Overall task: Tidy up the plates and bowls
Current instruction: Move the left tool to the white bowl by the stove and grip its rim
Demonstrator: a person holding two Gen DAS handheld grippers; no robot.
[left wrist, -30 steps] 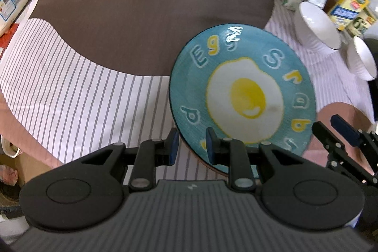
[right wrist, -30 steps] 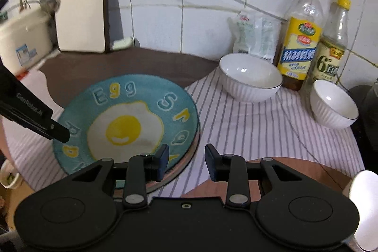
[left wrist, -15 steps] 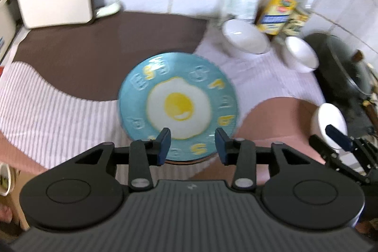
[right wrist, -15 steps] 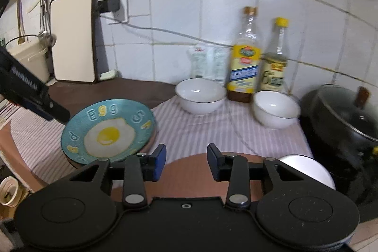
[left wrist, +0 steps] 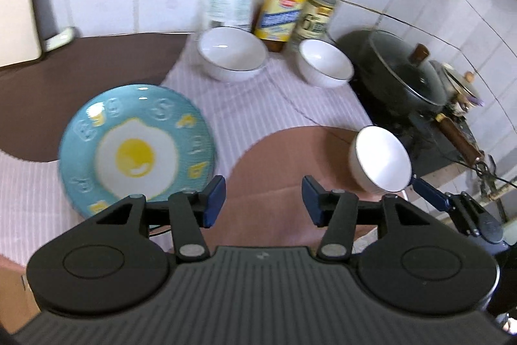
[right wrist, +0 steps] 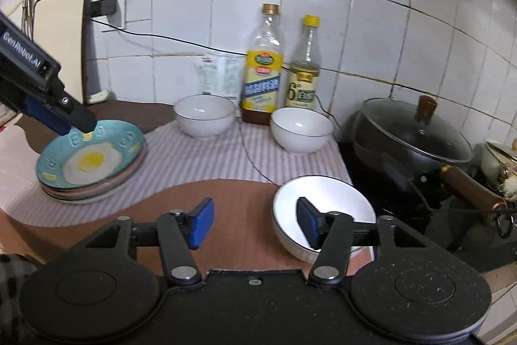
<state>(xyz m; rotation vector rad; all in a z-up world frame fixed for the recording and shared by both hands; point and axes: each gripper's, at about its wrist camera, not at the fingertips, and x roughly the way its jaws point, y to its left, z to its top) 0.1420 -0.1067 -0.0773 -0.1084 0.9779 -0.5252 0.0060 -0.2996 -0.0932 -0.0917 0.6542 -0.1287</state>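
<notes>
A blue plate with a fried-egg picture tops a stack of plates on the left of the counter. Two white bowls stand at the back by the bottles; they also show in the right wrist view. A third white bowl sits near the stove, also in the left wrist view. My left gripper is open and empty, above the counter right of the plate stack. My right gripper is open, its right finger just over the third bowl's near rim.
Two oil bottles and a white packet stand at the tiled wall. A lidded black pot sits on the stove at right. A cutting board leans at the back left. A thin cable crosses the striped cloth.
My left gripper let go of the blue plate, opened wide and pulled back and to the right. My right gripper opened wider and swung right towards the third bowl.
</notes>
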